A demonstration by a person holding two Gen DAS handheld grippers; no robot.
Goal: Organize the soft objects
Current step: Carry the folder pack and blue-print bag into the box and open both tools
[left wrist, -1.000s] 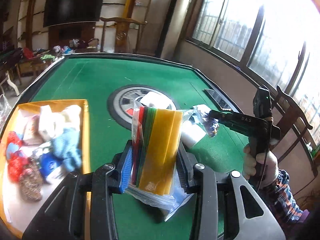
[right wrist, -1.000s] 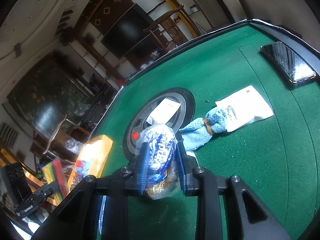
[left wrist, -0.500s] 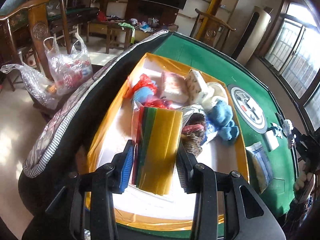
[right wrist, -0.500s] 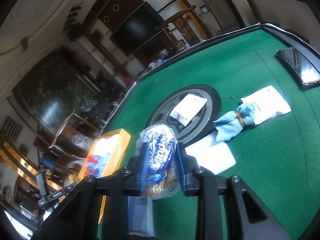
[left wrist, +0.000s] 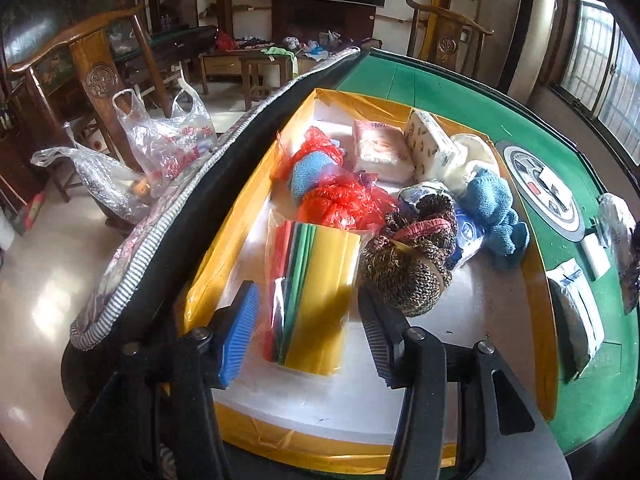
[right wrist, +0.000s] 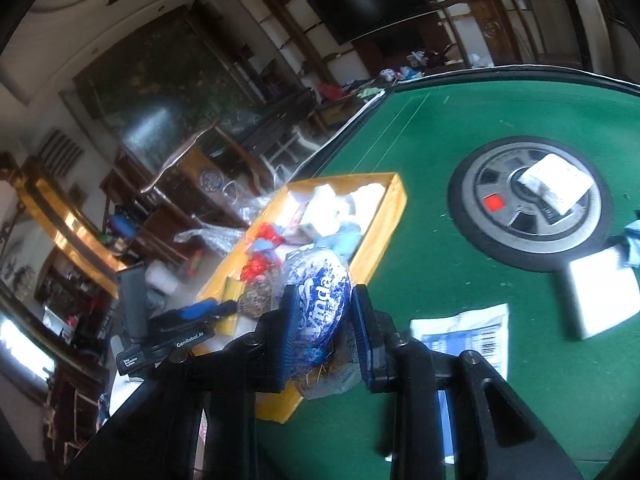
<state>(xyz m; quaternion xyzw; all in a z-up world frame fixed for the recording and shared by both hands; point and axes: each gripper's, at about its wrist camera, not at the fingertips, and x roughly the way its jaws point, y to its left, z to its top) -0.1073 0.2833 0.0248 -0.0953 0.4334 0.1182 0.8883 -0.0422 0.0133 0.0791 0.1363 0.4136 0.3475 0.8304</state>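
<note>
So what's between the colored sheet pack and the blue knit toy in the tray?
Left wrist view: a brown knit hat lies between the sheet pack and the blue toy.

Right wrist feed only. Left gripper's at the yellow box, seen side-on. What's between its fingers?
Observer: In the left wrist view, a clear bag of coloured sheets stands between the left gripper pads. Neither pad touches it, and the jaws are opening.
Operator: Is it down in the yellow box?
Observer: It looks so. Its lower end appears to rest on the box's white floor, right beside a brown knitted item.
Operator: Room for the blue-and-white packet in the right gripper?
Observer: Probably. The floor right of the bag, nearer than the knit, is bare.
</note>
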